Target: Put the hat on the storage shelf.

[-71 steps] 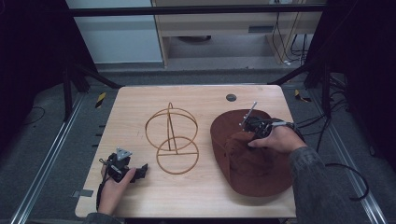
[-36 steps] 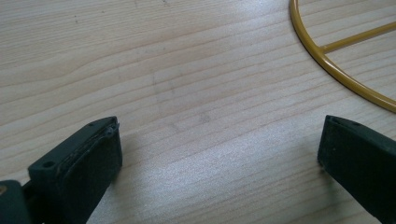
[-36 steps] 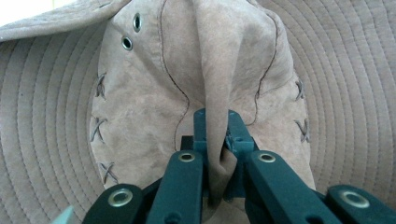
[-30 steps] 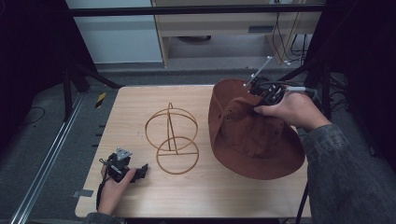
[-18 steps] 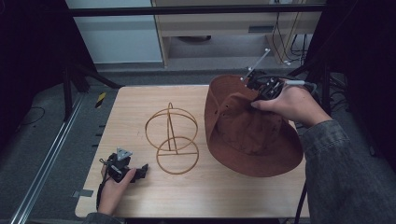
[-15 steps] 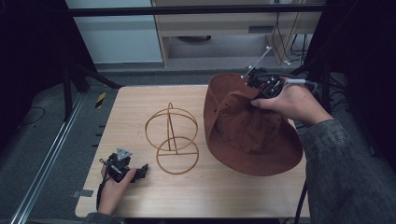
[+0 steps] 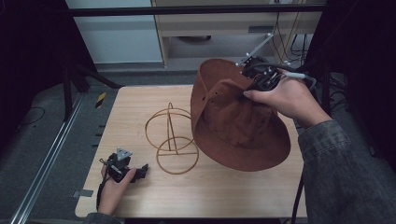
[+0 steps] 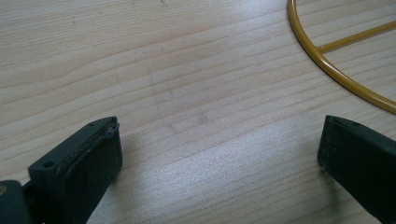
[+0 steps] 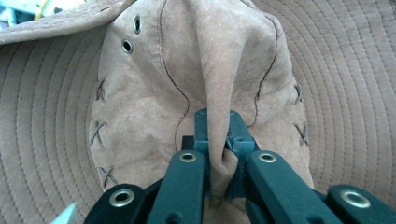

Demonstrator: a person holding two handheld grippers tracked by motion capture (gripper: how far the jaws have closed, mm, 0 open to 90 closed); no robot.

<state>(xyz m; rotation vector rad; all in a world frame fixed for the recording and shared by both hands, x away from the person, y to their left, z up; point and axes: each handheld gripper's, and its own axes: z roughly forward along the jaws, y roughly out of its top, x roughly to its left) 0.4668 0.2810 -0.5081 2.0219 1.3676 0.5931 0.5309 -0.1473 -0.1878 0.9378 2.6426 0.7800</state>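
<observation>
Below the right gripper (image 7: pixel 250 84) hangs the brown hat (image 7: pixel 233 121), a fold of its crown pinched between the closed jaws. The hat tilts, brim low toward the bench (image 7: pixel 140 107); its crown top is hidden. The left gripper (image 7: pixel 140 170) rests open beside the wire stand (image 7: pixel 173 140).

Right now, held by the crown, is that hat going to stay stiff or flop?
Probably floppy: the hat crown bunches into a fold between the right tongs. The stitched brim holds its shape, so likely semi-stiff. Seems light.
</observation>
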